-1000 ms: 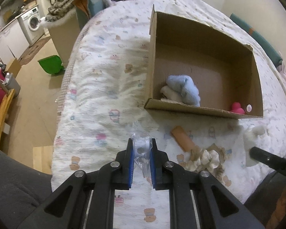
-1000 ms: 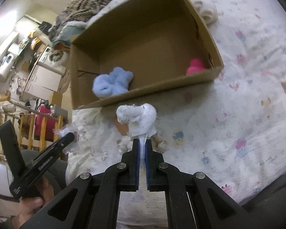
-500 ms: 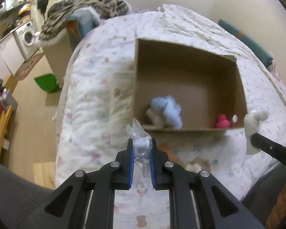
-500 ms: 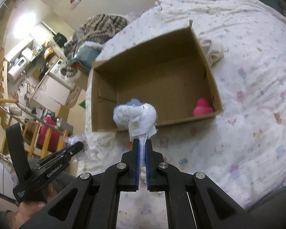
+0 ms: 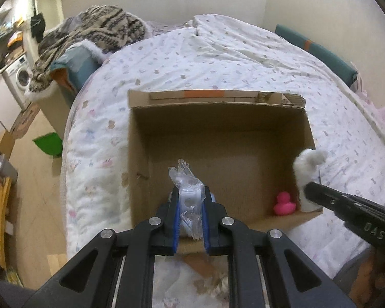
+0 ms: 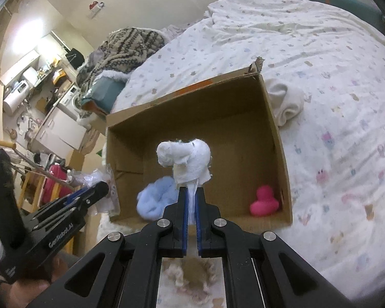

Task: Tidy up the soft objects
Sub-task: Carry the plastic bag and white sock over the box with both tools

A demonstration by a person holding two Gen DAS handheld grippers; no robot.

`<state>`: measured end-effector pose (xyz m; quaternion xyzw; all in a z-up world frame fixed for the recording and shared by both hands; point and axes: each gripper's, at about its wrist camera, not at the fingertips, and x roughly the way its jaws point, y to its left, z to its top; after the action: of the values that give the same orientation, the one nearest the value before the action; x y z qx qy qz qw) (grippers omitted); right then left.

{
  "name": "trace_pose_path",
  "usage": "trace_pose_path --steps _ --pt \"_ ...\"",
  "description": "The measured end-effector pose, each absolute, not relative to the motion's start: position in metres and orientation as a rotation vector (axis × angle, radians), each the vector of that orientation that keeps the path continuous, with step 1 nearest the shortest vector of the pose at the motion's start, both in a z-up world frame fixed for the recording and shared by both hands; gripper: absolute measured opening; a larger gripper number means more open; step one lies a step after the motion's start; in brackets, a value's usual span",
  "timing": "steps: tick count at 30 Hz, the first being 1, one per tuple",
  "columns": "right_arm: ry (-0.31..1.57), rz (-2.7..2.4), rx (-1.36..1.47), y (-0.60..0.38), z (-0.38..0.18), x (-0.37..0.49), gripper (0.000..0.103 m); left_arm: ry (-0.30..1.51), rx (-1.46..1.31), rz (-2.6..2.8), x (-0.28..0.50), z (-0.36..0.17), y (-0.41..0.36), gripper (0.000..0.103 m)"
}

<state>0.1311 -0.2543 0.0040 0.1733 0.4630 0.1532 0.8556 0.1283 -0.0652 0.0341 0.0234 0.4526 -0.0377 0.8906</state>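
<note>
An open cardboard box [image 5: 218,118] [image 6: 277,138] lies on the bed. My left gripper [image 5: 190,200] is shut on a clear plastic packet with a white item [image 5: 188,192], held over the box's near edge; it also shows in the right wrist view [image 6: 95,192]. My right gripper [image 6: 190,192] is shut on a white cloth bundle [image 6: 187,156], held above the box; the bundle shows at the box's right wall in the left wrist view [image 5: 306,169]. A pale blue soft toy [image 6: 156,197] and a pink rubber duck [image 5: 283,204] [image 6: 264,201] lie inside the box.
A cream rolled cloth [image 6: 286,102] lies on the bed beside the box's right wall. A tan and cream fluffy item [image 6: 192,277] lies on the quilt below the grippers. A patterned blanket pile [image 5: 89,36] sits at the bed's far left; the floor drops off to the left.
Both grippers have moved forward with their loads and now hang over the box. The box looks nearer and fills more of each view.
</note>
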Motion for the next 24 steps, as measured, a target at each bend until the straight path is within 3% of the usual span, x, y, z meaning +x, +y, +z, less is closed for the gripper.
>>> trace_pose_path --steps 24 --pt "1.174 0.252 0.331 -0.246 -0.059 0.151 0.007 1.054 0.12 -0.045 0.167 -0.03 -0.091 0.013"
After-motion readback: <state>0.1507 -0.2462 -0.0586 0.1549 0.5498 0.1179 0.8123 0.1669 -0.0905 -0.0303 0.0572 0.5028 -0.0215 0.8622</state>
